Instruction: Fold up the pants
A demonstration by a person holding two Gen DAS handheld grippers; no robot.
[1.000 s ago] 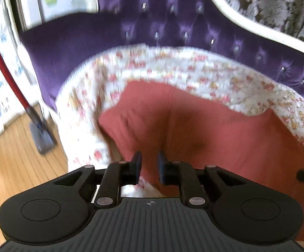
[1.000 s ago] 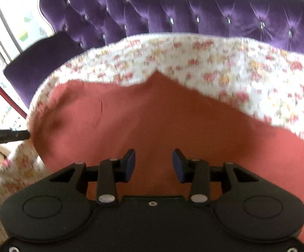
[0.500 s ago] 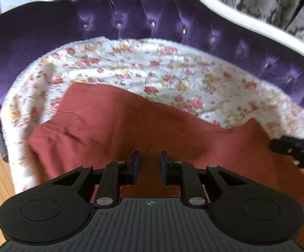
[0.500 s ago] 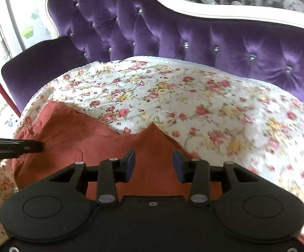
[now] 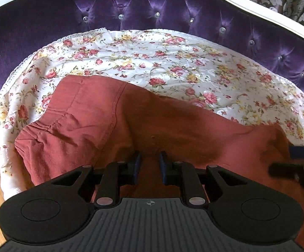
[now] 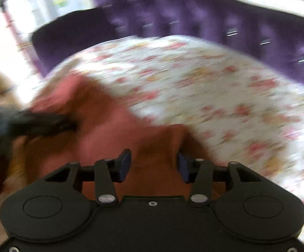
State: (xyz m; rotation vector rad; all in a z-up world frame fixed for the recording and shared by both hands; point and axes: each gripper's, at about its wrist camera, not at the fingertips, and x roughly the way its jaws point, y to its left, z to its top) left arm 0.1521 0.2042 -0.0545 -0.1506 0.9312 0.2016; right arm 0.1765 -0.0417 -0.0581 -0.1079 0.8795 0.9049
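Fingers of the left gripper (image 5: pixel 150 166) stood narrowly apart, holding nothing; the right gripper (image 6: pixel 153 164) was opening, empty. Soft, light pants (image 5: pixel 143 124) lay just ahead on the floral cover (image 5: pixel 173 63); their edges seemed easiest to take.

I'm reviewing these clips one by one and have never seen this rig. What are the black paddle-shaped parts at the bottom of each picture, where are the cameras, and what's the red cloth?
No robot here: a person holds a two-finger gripper in each hand, with a wide-angle camera on each looking along its fingers. One picture looks over the left gripper, the other, blurred, over the right gripper. The red cloth is a pair of pants, lying on a flowered cover spread over a purple sofa. The left gripper's fingers stand slightly apart; the right gripper's jaws are opening. Pants fabric shows in both gaps, but I cannot tell whether either grips it.
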